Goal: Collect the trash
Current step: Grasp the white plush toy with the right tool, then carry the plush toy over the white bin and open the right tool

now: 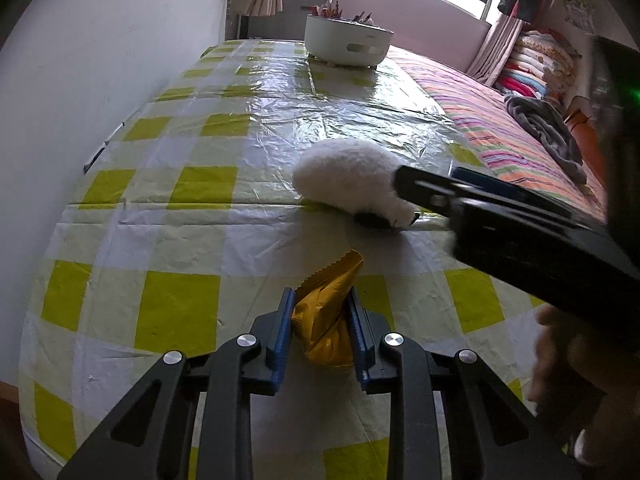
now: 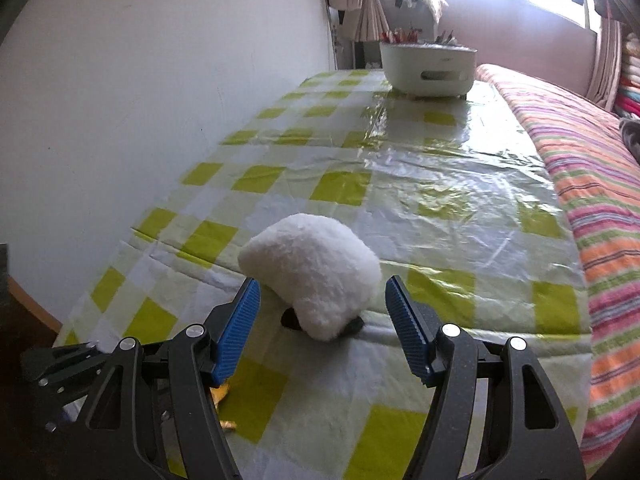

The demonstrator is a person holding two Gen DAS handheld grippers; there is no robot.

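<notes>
Yellow wrapper point(image 1: 325, 314) points away up the table, clamped in the left gripper point(image 1: 320, 334); right gripper point(image 2: 322, 330) spread wide, level, around the white fluffy toy point(image 2: 314, 272).

The tablecloth point(image 1: 192, 184) is glossy, creased plastic film over a yellow check. The wrapper point(image 1: 326, 316) is shiny, crinkled gold foil or plastic film, hard to tell which. The plush toy point(image 2: 316, 268) is white, fluffy fabric. The gripper pads point(image 2: 238, 328) are ribbed blue, likely rubber. The tub point(image 1: 348, 42) is smooth, semi-matt plastic. The bedspread point(image 2: 600, 208) is striped woven cloth.
</notes>
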